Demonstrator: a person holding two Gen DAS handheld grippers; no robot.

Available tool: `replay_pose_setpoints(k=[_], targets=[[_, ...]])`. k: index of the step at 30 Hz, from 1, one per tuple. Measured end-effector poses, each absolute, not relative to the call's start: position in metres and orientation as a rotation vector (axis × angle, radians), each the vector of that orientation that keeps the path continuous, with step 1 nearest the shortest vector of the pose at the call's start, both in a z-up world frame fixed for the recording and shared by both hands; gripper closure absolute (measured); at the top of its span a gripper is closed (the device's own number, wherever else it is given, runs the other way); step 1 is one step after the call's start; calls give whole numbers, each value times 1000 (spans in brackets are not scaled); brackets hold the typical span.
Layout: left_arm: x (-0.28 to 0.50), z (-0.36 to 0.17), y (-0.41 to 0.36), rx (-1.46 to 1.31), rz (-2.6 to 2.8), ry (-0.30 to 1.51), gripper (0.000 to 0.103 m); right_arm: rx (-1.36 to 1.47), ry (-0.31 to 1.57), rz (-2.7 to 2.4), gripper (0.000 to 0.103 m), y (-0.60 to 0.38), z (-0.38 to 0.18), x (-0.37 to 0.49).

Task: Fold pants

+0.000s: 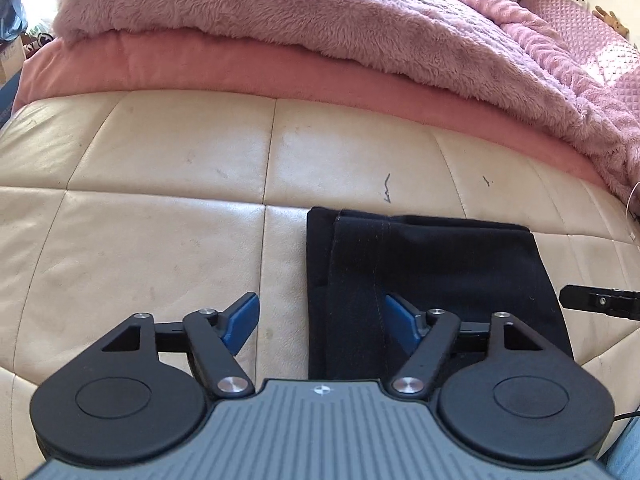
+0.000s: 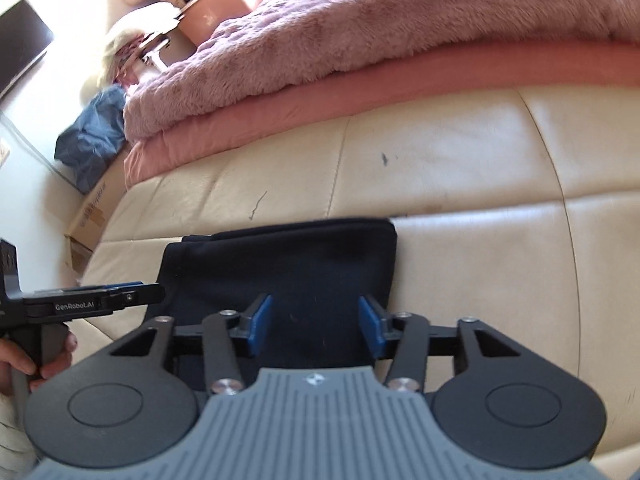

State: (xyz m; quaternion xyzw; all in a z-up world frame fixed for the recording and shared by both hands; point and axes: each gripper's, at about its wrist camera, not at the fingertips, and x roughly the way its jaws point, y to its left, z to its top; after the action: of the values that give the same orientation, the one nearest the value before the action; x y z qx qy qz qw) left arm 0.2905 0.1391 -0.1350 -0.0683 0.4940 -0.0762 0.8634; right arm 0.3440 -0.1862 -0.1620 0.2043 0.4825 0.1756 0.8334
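Observation:
The dark navy pants [image 1: 432,276] lie folded into a compact rectangle on the cream quilted leather surface [image 1: 160,208]. My left gripper [image 1: 320,320] is open and empty, hovering over the pants' left edge, with one blue pad over bare leather. In the right wrist view the folded pants [image 2: 296,264] lie just ahead. My right gripper [image 2: 316,322] is open and empty above their near part. The left gripper [image 2: 132,294] shows side-on at the left of that view, in a hand. The right gripper's tip [image 1: 600,302] shows at the right edge of the left wrist view.
A fluffy pink blanket [image 1: 320,20] over a salmon cover [image 1: 248,76] lies heaped along the far side. A blue cloth [image 2: 92,140] and a cardboard box [image 2: 92,216] sit at the far left. A dark screen [image 2: 20,52] hangs on the wall.

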Motion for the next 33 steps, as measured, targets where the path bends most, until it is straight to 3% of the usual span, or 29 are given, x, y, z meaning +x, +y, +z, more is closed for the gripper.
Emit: replay_pose_setpoints(k=[6,11,14,15,16,25,33], targets=[[285,-147,147,-202,-166,1061,14,543,1085,352,53,-194,-183,330],[282,-167,166,-408,-196,1082,15,598,1119,352,55,-190,-195,329],[281,-168,167,-434,-210,1046,34,616,1108,349,67,-189,-200,333],[283,-168,168,-460,-225,1043,61,627,1107,353,72,-187,-201,336],[285,-167,169,-483,-229,1046,67,634,1106,363,75,-185,-202,339],[314,-154,169,-372,-143,1045,65,540,1091,370,76,-149,-197,379],[277,-98,136,-100,0,941,47,249,983,357,49,-127,-149,351]])
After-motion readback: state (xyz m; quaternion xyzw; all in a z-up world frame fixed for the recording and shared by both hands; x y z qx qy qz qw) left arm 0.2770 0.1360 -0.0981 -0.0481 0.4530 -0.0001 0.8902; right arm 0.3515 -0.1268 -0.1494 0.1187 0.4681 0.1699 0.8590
